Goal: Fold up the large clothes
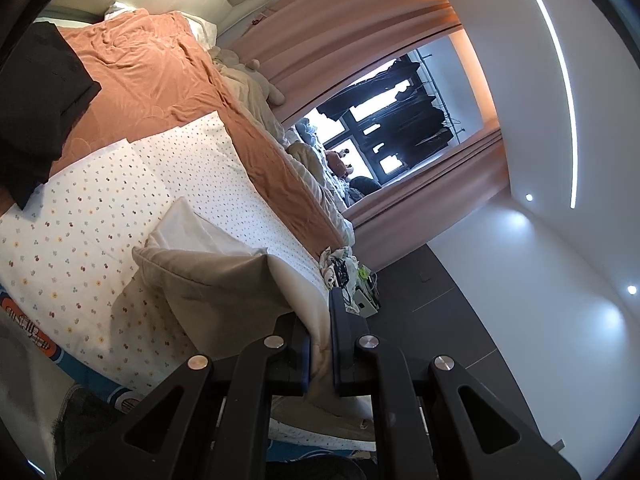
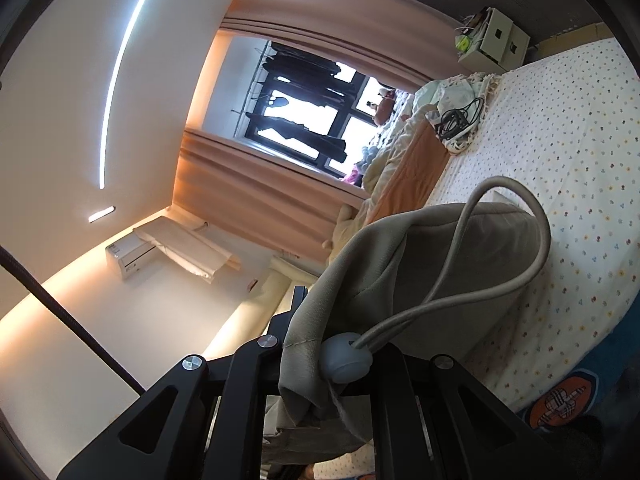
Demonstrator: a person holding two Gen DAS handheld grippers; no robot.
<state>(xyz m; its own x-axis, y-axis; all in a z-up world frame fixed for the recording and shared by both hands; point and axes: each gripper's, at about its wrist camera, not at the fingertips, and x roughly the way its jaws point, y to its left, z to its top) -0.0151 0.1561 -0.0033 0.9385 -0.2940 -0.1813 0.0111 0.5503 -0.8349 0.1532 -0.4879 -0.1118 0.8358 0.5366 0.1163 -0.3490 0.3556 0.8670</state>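
Both tongs were clamped nearly closed on the beige garment [image 1: 208,276], which hung above the dotted sheet [image 1: 100,200]. The left gripper [image 1: 320,344] pinched a pale edge; the right gripper [image 2: 320,356] held fabric at six o'clock beside the cord toggle [image 2: 346,356]. Judged risks: the thin left-hand pinch could slip, and the looped drawcord [image 2: 520,248], toward three o'clock, could snag.

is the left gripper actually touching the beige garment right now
Touching. The left wrist view shows the left gripper shut on the beige garment, its pale edge pinched between the two fingers.
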